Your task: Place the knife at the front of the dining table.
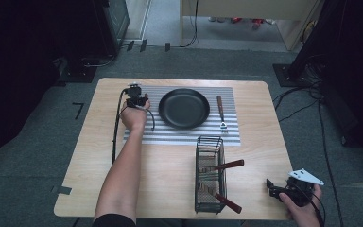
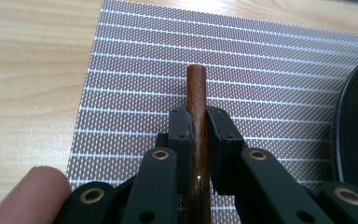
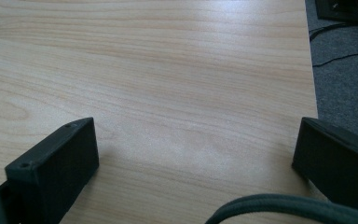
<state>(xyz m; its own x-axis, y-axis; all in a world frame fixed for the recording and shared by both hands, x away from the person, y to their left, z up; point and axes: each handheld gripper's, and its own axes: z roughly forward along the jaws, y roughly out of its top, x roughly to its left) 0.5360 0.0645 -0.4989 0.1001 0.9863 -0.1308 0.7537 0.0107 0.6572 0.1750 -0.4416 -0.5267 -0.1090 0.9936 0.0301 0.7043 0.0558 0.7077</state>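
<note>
The left gripper (image 2: 198, 126) hangs over the left part of the striped placemat (image 2: 261, 84), its jaws pressed against both sides of a wooden utensil handle (image 2: 197, 98) whose rounded end sticks out past the jaw tips; the head of that utensil is hidden. Just beside it on the placemat sits a black frying pan (image 1: 184, 108), with a wooden-handled fork (image 1: 221, 112) lying at the pan's far side. Near the table's (image 1: 170, 165) front right corner the right gripper (image 1: 270, 185) hovers with its jaws spread wide and holding nothing, a little to the right of a wire basket (image 1: 209, 174) with two more wooden-handled utensils in it.
</note>
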